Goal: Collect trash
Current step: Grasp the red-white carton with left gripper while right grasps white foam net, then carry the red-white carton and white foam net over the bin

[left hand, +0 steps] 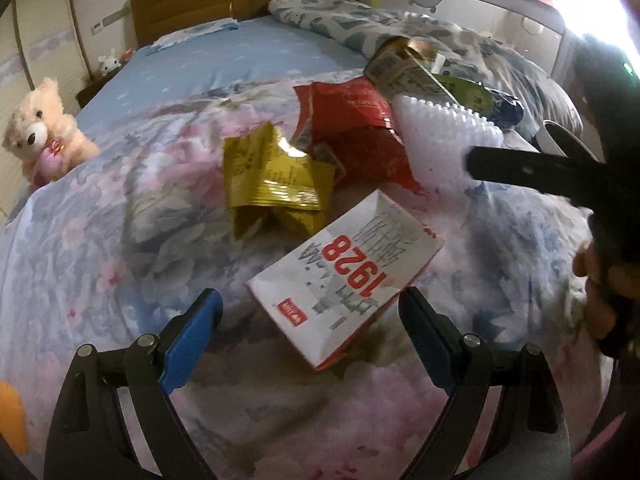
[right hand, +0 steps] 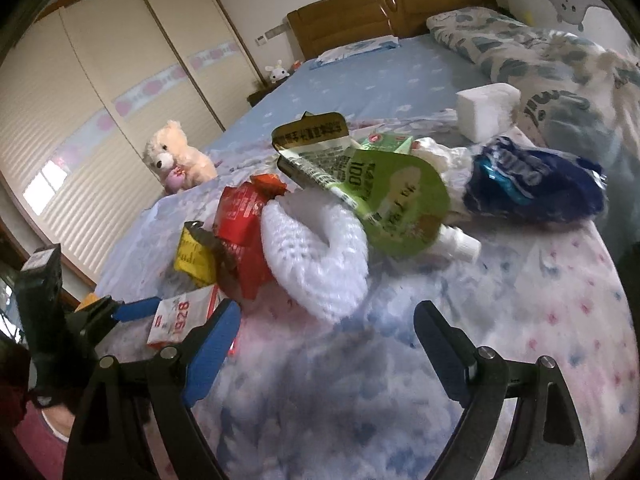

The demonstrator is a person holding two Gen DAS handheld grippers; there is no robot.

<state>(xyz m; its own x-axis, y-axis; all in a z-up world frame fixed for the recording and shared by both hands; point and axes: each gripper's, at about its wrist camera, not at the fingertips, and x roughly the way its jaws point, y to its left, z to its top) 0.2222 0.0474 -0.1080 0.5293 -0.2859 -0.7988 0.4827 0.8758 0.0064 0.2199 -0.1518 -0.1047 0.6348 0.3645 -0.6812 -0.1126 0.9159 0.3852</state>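
Trash lies on the floral quilt (left hand: 120,240). A white carton marked 1928 (left hand: 344,276) lies just ahead of my open, empty left gripper (left hand: 310,320); it also shows in the right wrist view (right hand: 180,318). Beyond it are a yellow wrapper (left hand: 272,176), a red bag (left hand: 356,128) and white foam netting (left hand: 440,144). In the right wrist view my right gripper (right hand: 326,328) is open and empty, just short of the foam netting (right hand: 316,256). Behind lie a green round pouch (right hand: 400,204), a blue wrapper (right hand: 532,184), the red bag (right hand: 240,232) and the yellow wrapper (right hand: 194,256).
A teddy bear (left hand: 40,132) sits at the bed's left edge. A white foam block (right hand: 486,108) and a crumpled patterned duvet (right hand: 560,80) lie at the right. The wooden headboard (right hand: 392,8) and wardrobe doors (right hand: 100,100) stand beyond. The right gripper's finger (left hand: 532,172) crosses the left wrist view.
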